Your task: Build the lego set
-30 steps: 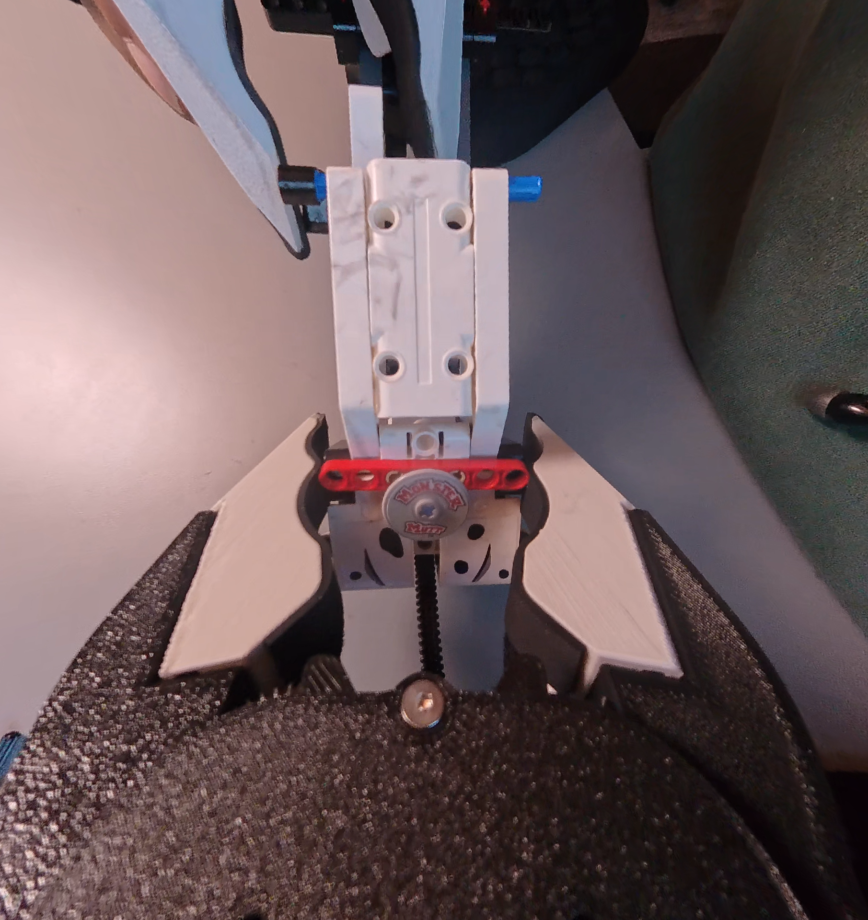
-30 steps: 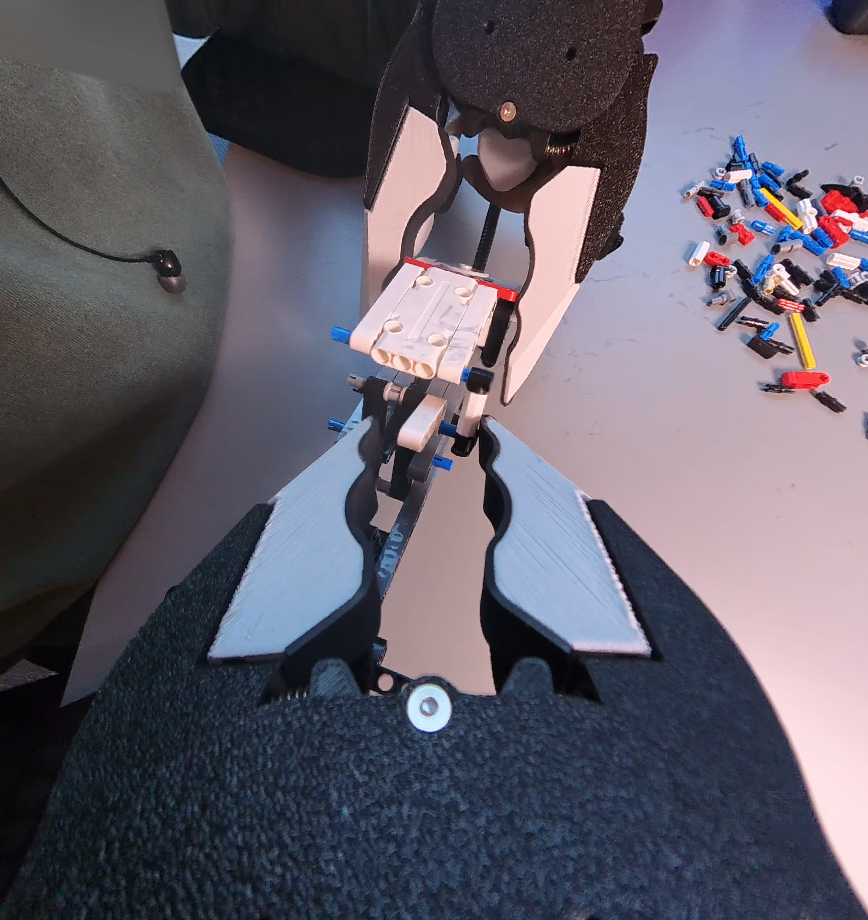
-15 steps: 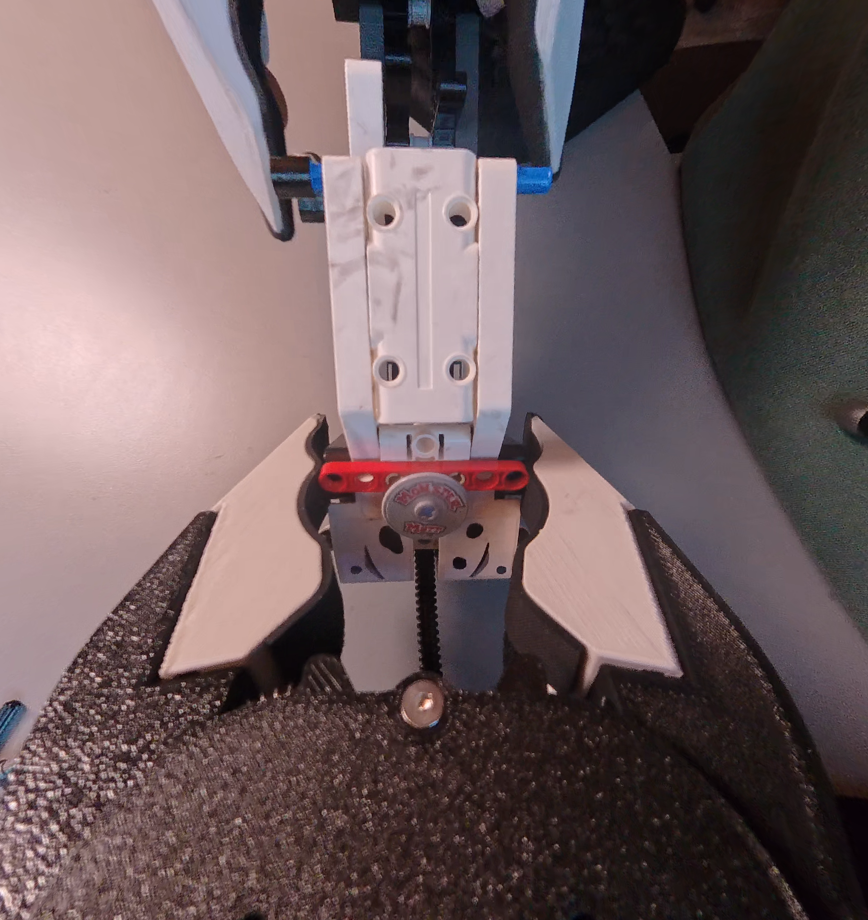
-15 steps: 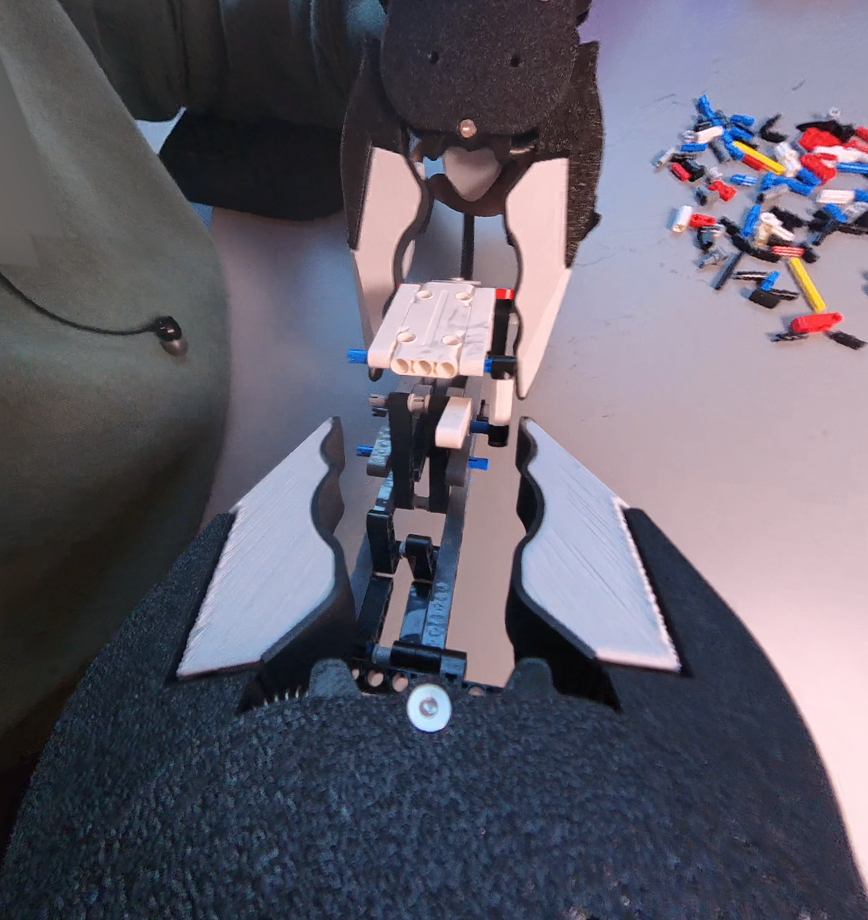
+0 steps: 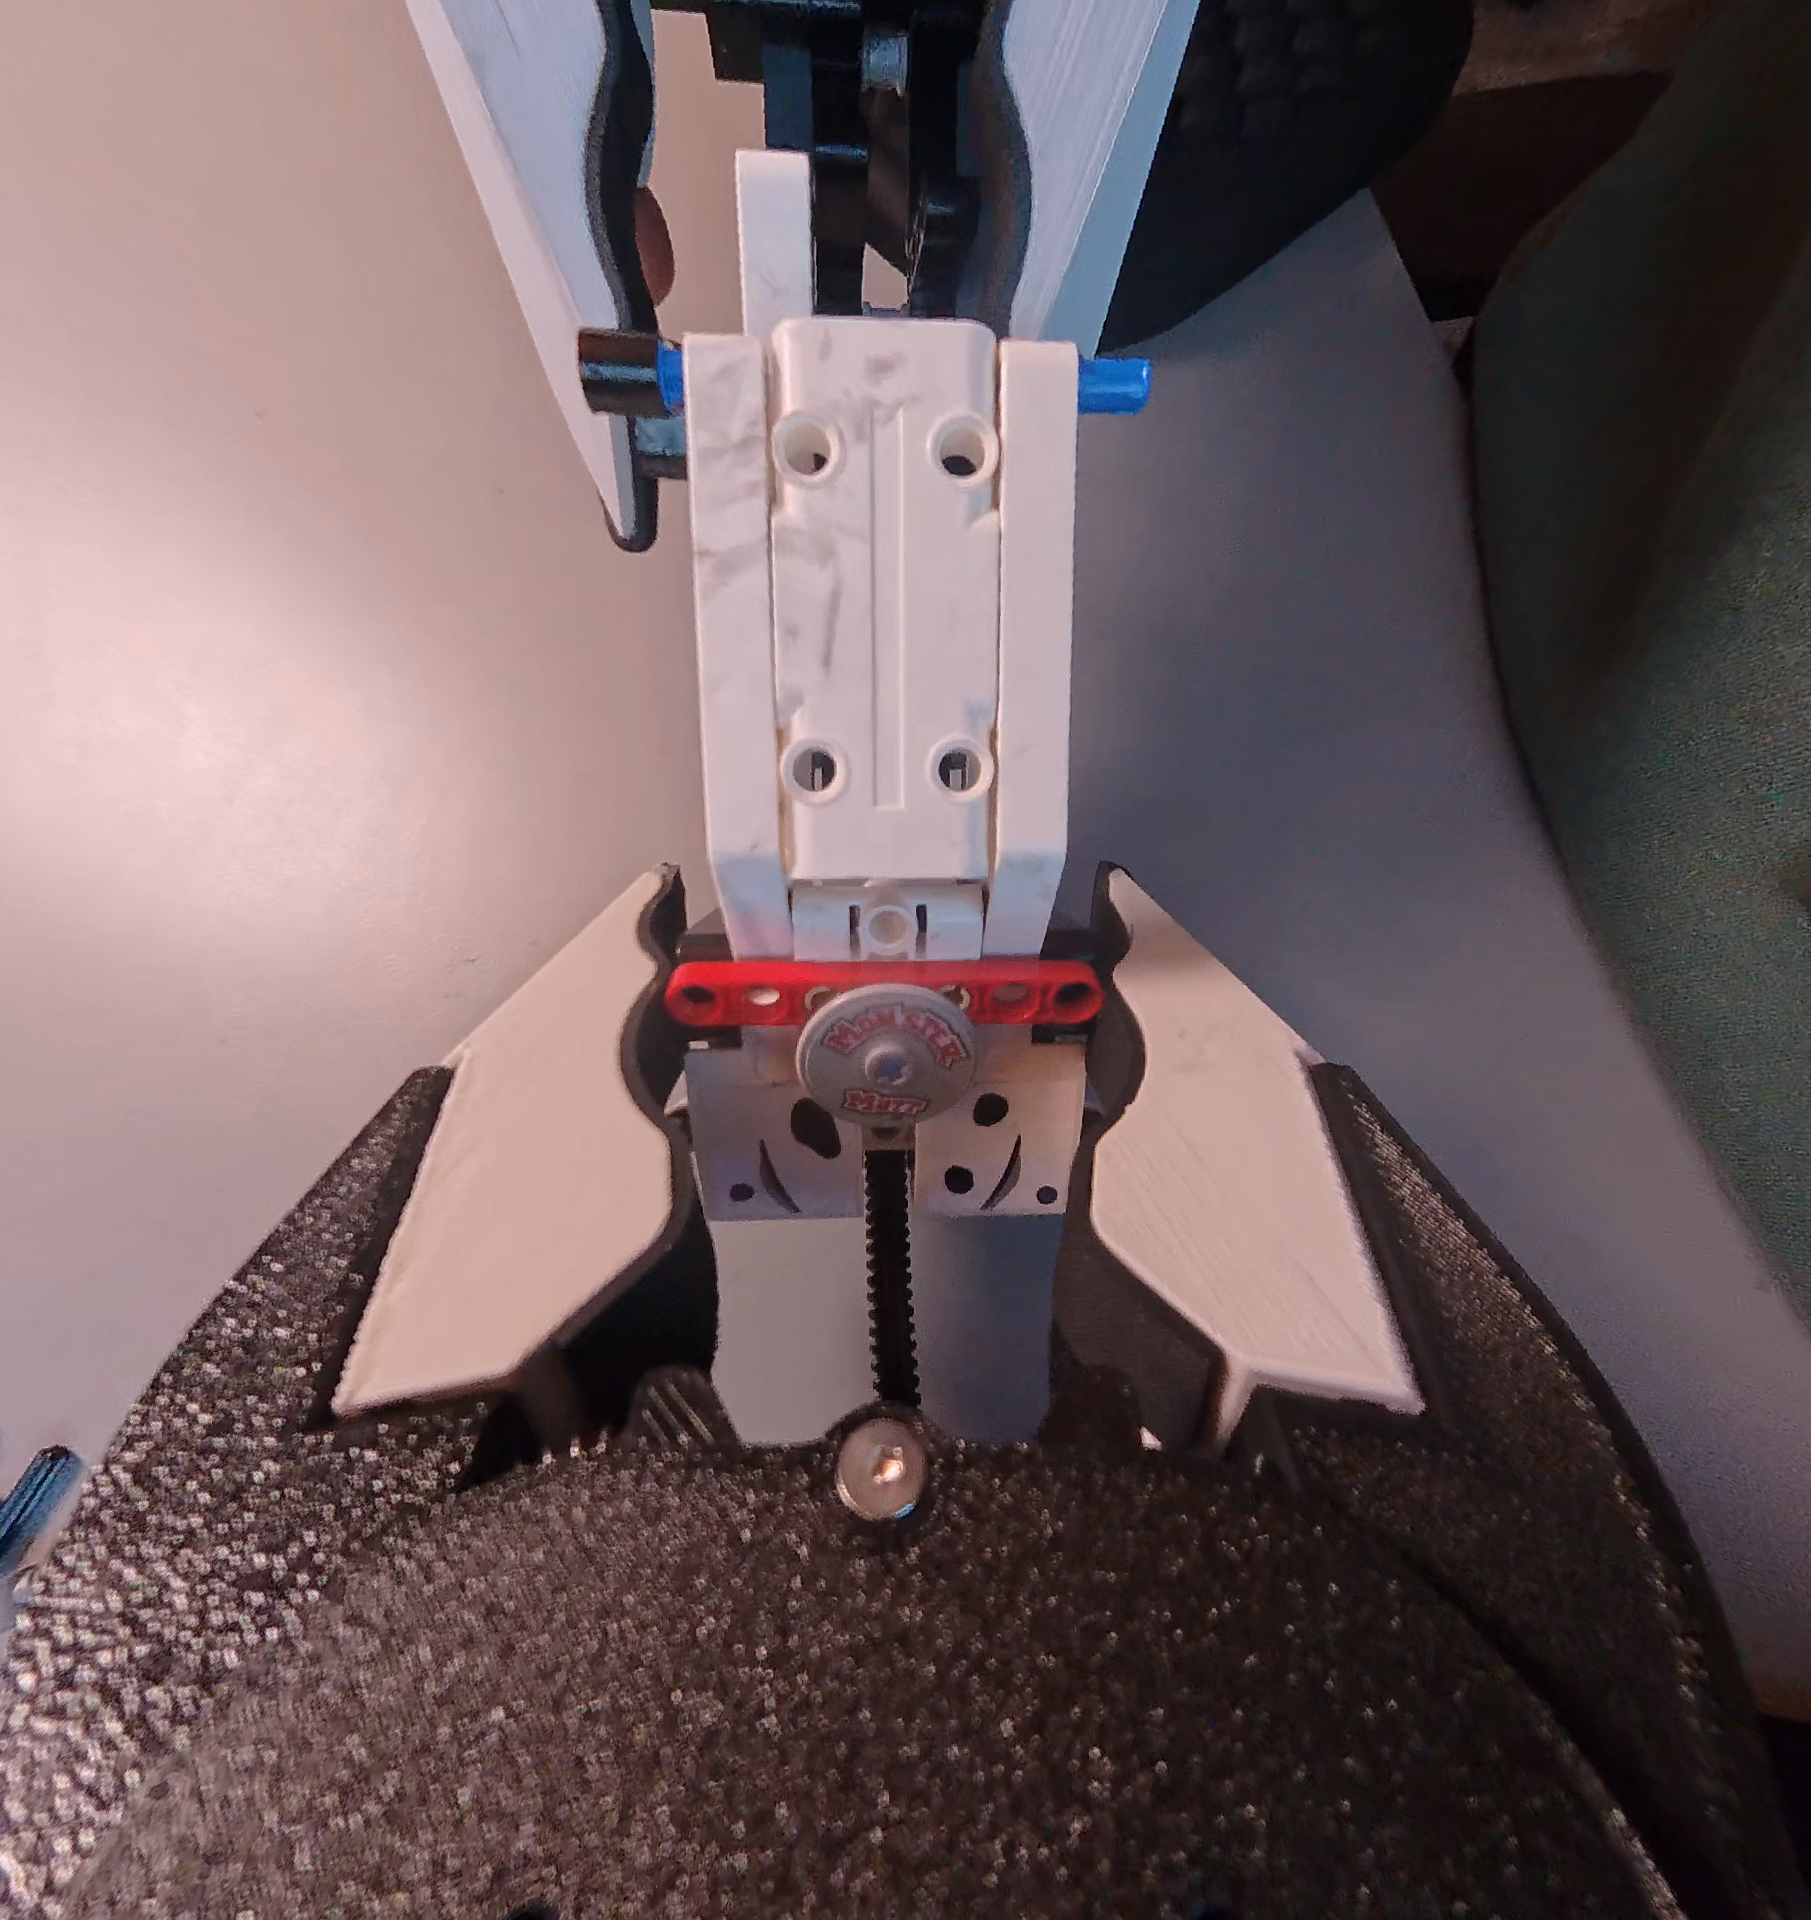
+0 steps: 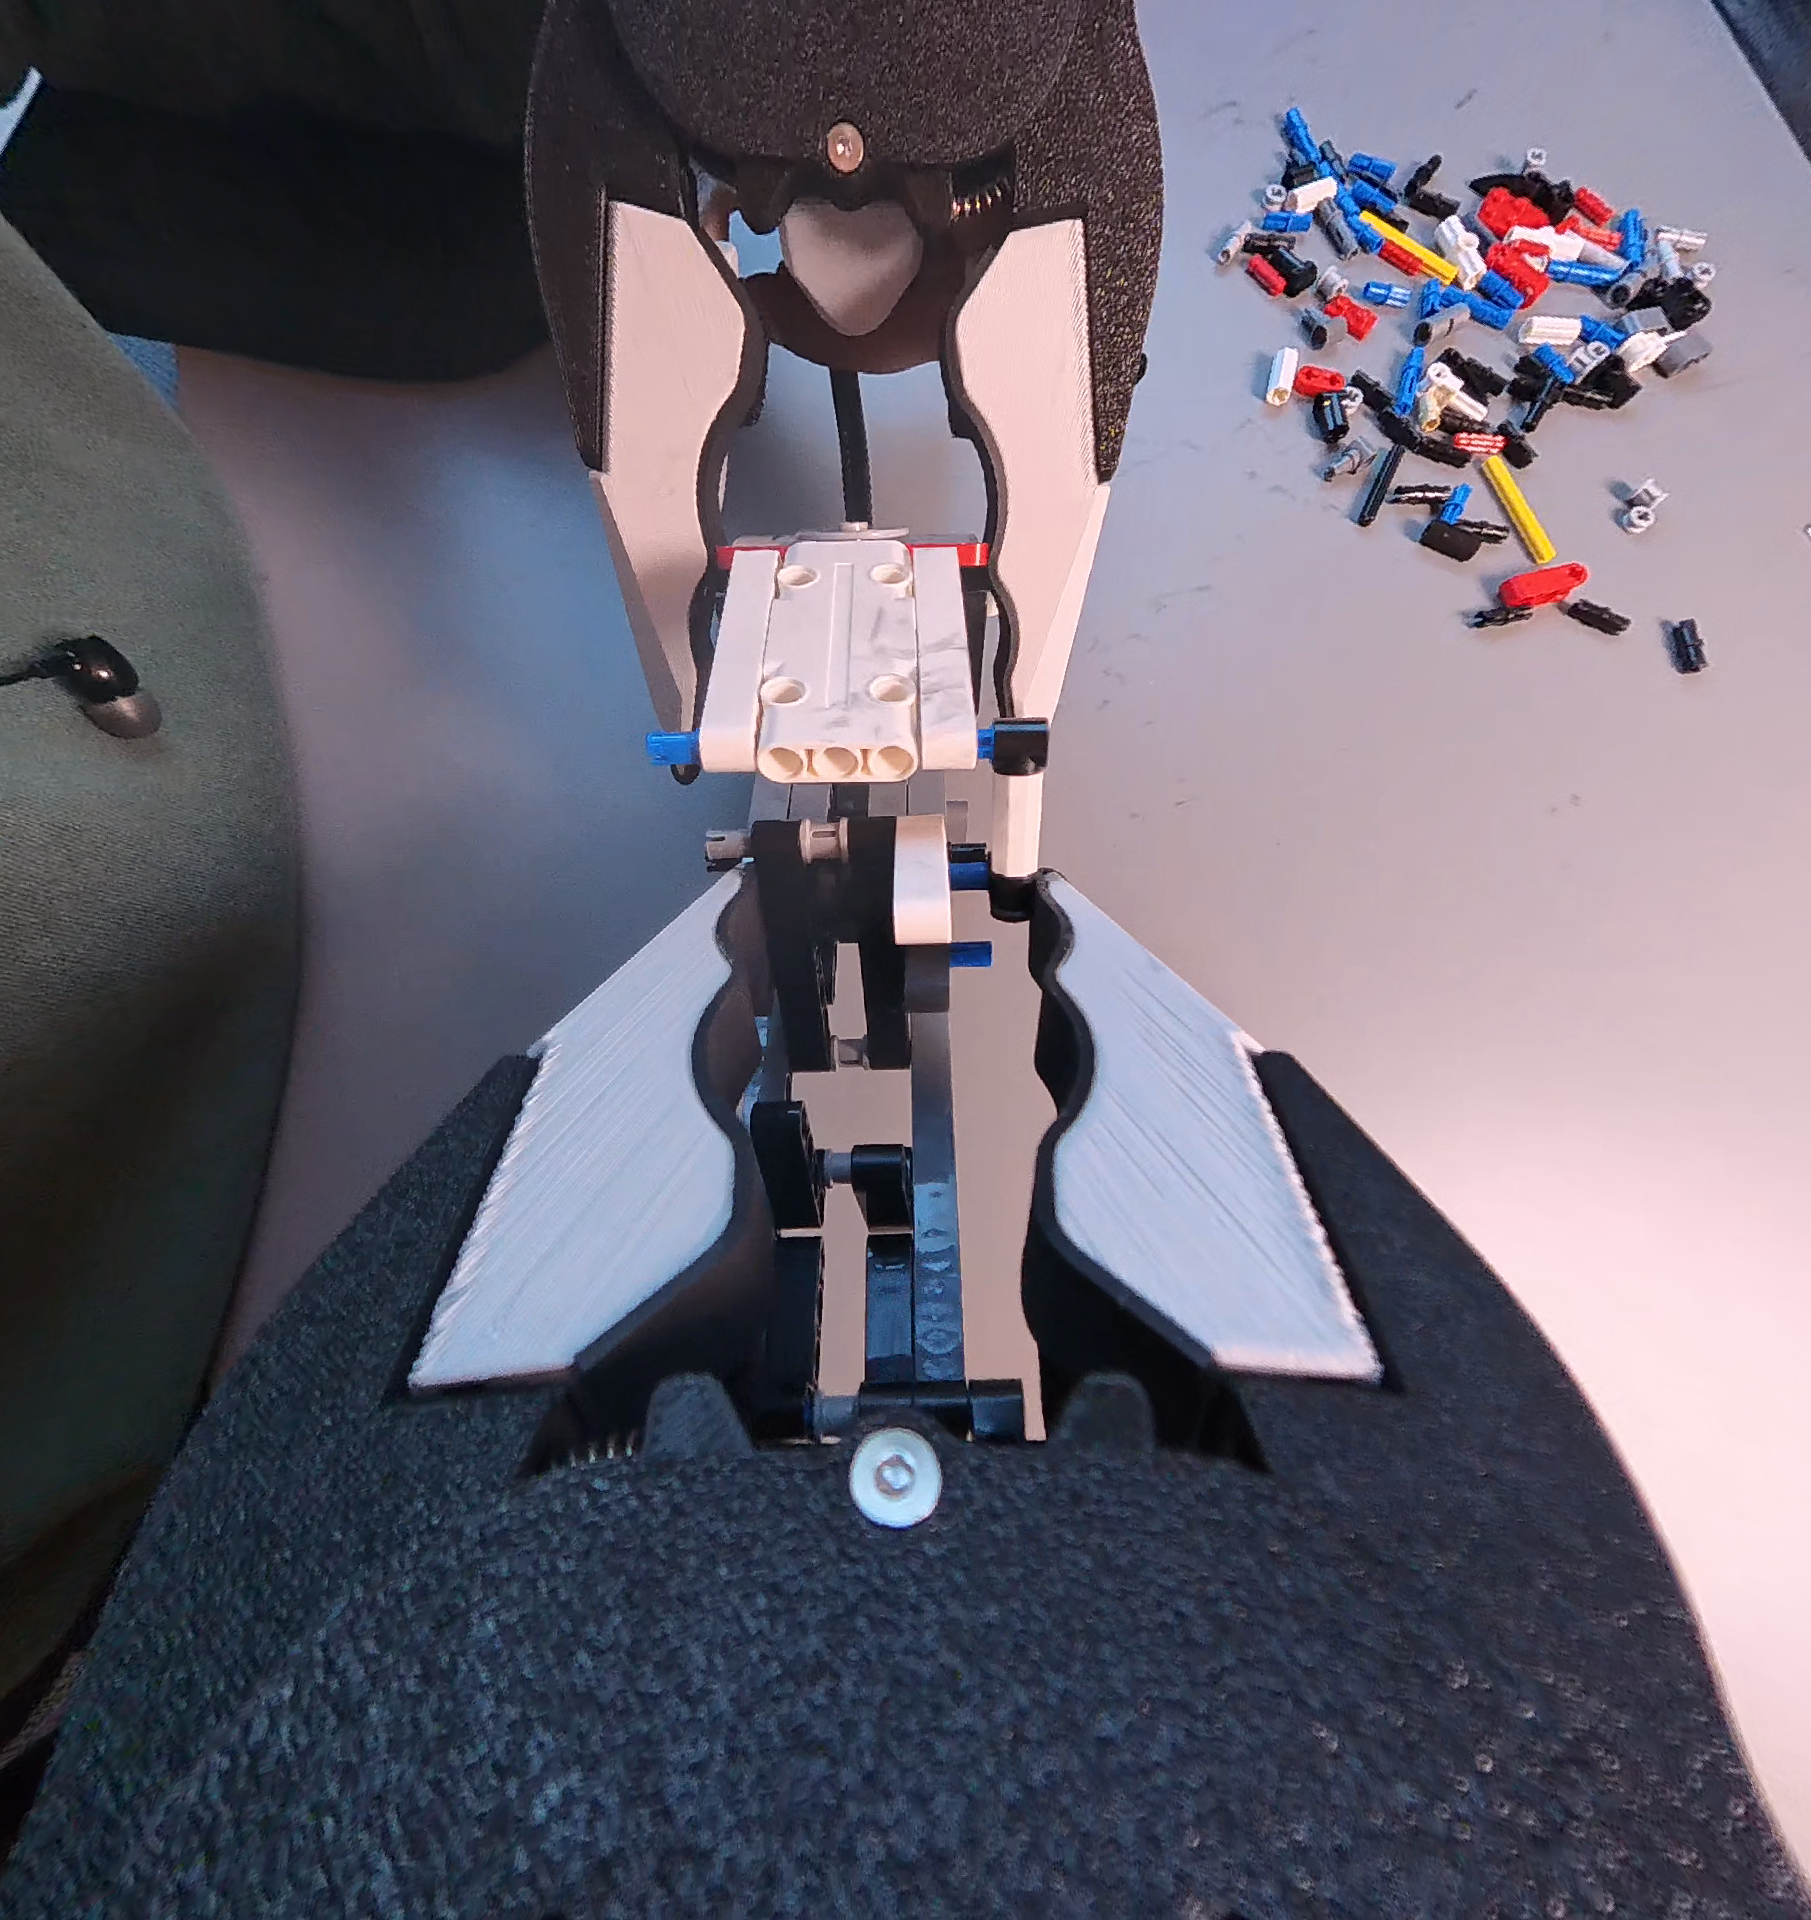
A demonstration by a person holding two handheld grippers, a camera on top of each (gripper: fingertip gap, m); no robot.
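left gripper point(image 5: 885, 997) pinching red-beam end of lego assembly point(image 5: 880, 644), steadying it ahead of fingertips | right gripper point(image 6: 885, 997) straddling black frame point(image 6: 859, 1226), grip uncertain | loose parts pile point(image 6: 1462, 301) far right of tool

A desk-style workspace, possibly an office or hobby corner: a plain pale table point(image 6: 1400, 935) carried a heap of loose building pieces point(image 6: 1462, 312), beside green upholstery point(image 5: 1690, 727) bearing an earphone point(image 6: 111, 691).
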